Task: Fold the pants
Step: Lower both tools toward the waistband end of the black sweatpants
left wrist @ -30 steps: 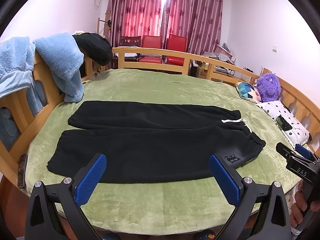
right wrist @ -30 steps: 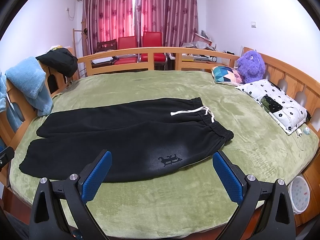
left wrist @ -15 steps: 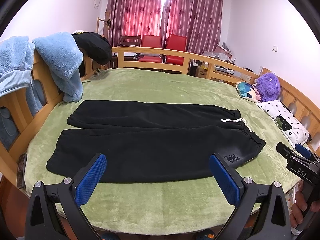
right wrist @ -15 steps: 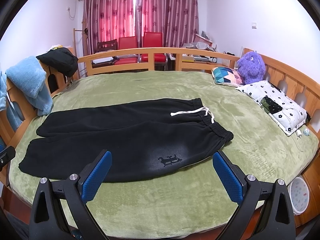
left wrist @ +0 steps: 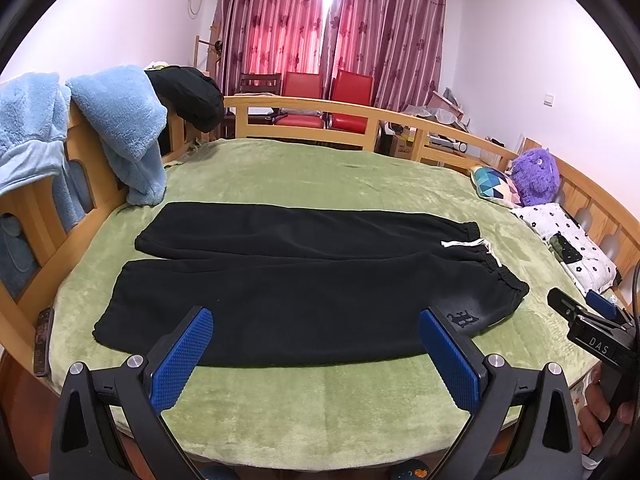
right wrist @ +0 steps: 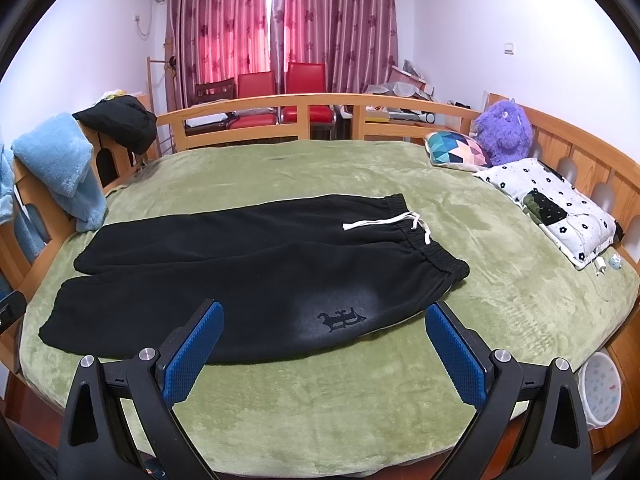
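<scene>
Black pants [left wrist: 304, 284] [right wrist: 256, 276] lie flat on a green blanket [left wrist: 320, 172] [right wrist: 500, 288], legs side by side pointing left, waistband with a white drawstring [left wrist: 476, 246] [right wrist: 396, 222] at the right. A dark logo [right wrist: 340, 318] marks the near hip. My left gripper [left wrist: 316, 356] hovers open over the near edge of the bed, just short of the near leg, nothing between its blue pads. My right gripper [right wrist: 324, 350] is also open and empty, near the hip area; it shows at the right edge of the left wrist view [left wrist: 592, 316], with a hand on its handle.
A wooden rail [left wrist: 304, 108] rings the bed. Blue fleece clothes [left wrist: 124, 132] and a dark garment [left wrist: 192, 96] hang on the left rail. A patterned cushion [right wrist: 456, 150], purple plush toy [right wrist: 506, 130] and flowered pillow [right wrist: 560, 204] lie at right. A remote [left wrist: 42, 340] rests at the left edge.
The left wrist view has shifted very slightly, so the pants sit a touch further left in it. Both grippers stay open; the pants have not moved.
</scene>
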Demonstrator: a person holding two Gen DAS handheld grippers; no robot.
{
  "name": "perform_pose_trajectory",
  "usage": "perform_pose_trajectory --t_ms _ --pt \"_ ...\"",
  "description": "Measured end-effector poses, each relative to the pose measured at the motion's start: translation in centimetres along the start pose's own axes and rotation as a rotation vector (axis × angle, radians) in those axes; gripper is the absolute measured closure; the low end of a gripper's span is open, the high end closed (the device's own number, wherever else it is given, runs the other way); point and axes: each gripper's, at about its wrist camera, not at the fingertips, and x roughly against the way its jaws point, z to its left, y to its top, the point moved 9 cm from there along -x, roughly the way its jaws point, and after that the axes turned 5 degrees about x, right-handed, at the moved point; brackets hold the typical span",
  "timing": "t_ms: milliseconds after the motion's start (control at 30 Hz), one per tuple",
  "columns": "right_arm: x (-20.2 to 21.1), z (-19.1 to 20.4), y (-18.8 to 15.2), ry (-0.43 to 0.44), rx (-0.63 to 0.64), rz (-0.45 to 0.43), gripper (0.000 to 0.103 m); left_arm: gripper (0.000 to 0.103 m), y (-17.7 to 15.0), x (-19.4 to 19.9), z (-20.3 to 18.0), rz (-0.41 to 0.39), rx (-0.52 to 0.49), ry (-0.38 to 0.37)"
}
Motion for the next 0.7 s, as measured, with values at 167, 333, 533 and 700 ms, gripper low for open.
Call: perform_pose_trajectory --t_ms 167,333,533,700 --pt "-0.3 0.2 -0.2 -0.013 0.016 0.001 0.003 0.000 0.0 0.0 -0.1 -0.003 0.007 -0.012" --pt "-0.3 0.4 -0.2 0.000 0.003 -0.048 0.001 0.000 -0.2 -0.4 0.3 0.002 0.015 -0.021" --pt "-1.2 0.8 -0.2 0.110 -0.027 -0.104 0.001 0.000 -0.6 -2.7 2.1 0.025 0.079 -0.010" --pt "-5.1 -0.7 -2.0 0.079 -0.037 -0.015 0.001 0.000 -1.5 -5.5 4.3 0.049 0.112 0.025"
